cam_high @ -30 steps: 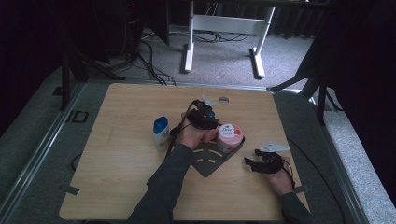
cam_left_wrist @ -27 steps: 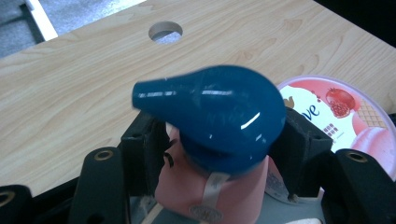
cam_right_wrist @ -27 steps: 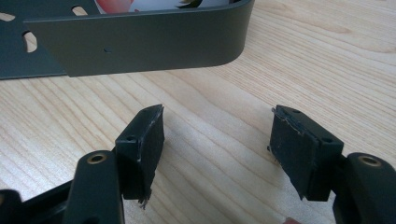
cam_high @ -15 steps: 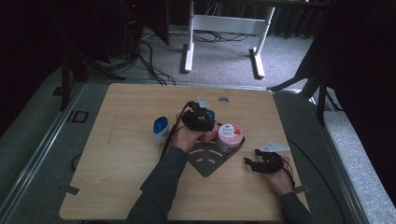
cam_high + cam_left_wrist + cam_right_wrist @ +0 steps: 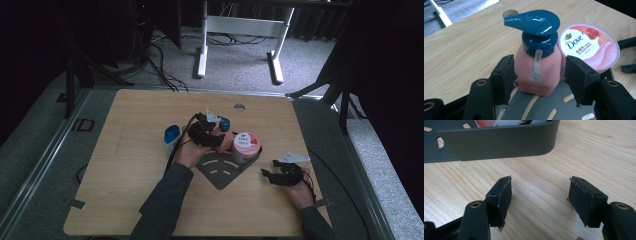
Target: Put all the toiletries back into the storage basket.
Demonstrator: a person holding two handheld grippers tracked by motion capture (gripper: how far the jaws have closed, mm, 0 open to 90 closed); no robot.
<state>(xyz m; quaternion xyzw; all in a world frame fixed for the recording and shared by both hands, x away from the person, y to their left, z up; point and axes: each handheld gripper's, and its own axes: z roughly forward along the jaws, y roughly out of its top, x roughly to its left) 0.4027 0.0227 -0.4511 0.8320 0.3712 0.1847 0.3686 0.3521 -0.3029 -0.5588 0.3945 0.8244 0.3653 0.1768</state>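
**Pump bottle between left jaws, right jaws empty**

The pink pump bottle (image 5: 537, 71) is seen upright on the grey tray (image 5: 534, 105), between the jaws of the left hand-held gripper (image 5: 537, 75). The jaws have just been closing with the bottle between them. The left pad is against the bottle's side; contact at the right pad is hard to make out, so a firm pinch cannot be told. The bottle's base is partly cut off by the jaws. In the high view the bottle (image 5: 226, 140) is largely hidden behind the left hand-held gripper (image 5: 212, 131) and the hand.

A Dove tub (image 5: 589, 47) is set just beside the bottle, on the same tray (image 5: 220, 172). A blue-capped bottle (image 5: 171, 138) is placed on the tabletop (image 5: 135, 120), left of the hand.

The right hand-held gripper (image 5: 540, 195) is held spread over bare wood near the tray's corner (image 5: 506, 142), with nothing between the jaws. The tub's label is cut off there.
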